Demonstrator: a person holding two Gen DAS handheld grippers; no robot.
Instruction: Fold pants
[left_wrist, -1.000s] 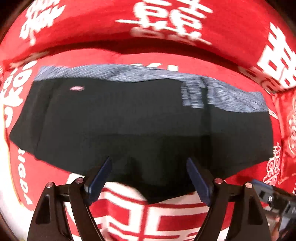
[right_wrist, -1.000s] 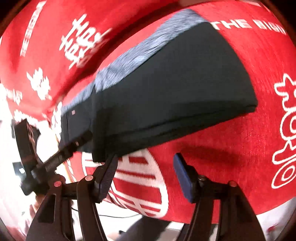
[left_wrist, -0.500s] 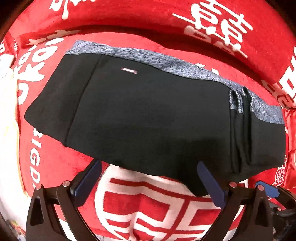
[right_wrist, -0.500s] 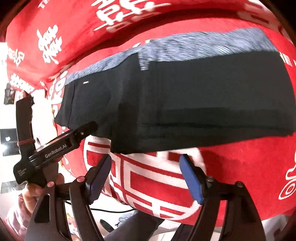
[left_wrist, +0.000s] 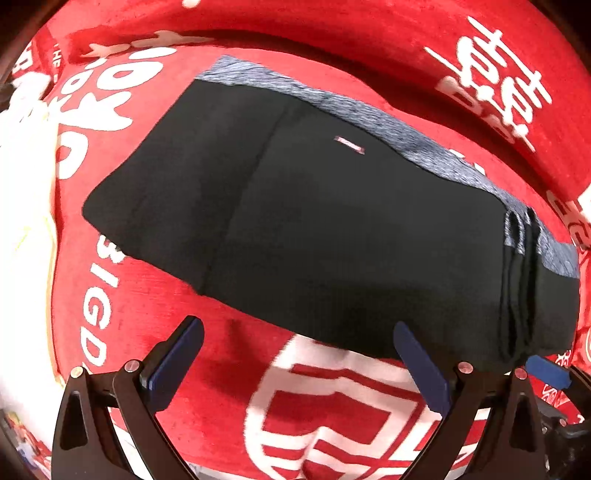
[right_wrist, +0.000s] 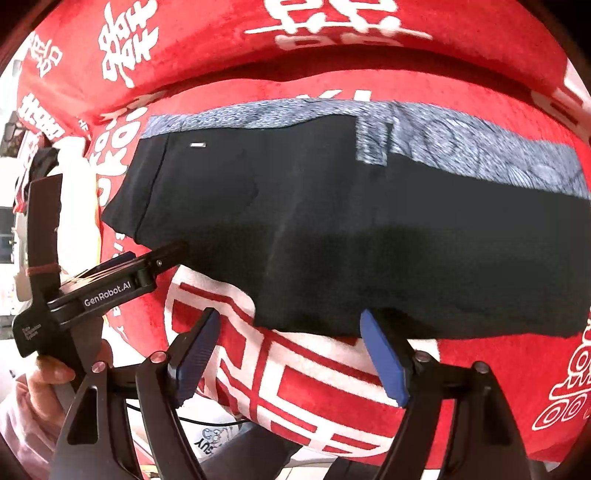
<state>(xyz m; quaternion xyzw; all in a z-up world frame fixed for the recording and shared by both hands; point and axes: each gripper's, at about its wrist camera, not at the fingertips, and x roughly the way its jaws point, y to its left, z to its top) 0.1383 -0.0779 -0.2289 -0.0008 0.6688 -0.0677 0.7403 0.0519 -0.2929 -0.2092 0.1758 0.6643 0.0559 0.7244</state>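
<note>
Black pants (left_wrist: 332, 236), folded flat on red blanket (left_wrist: 236, 332); soft, limp, light. Best pinched along near edge. Left gripper (left_wrist: 299, 354) wide, empty; right gripper (right_wrist: 288, 350) wide, empty.

1. Left gripper (left_wrist: 297, 354): pointed down, jaws spread wide, nothing between the pads.
2. Right gripper (right_wrist: 290, 350): tilted steeply down, jaws apart and empty.
3. Hand (right_wrist: 51, 373): gripped the left gripper's handle at the right view's lower left.
</note>
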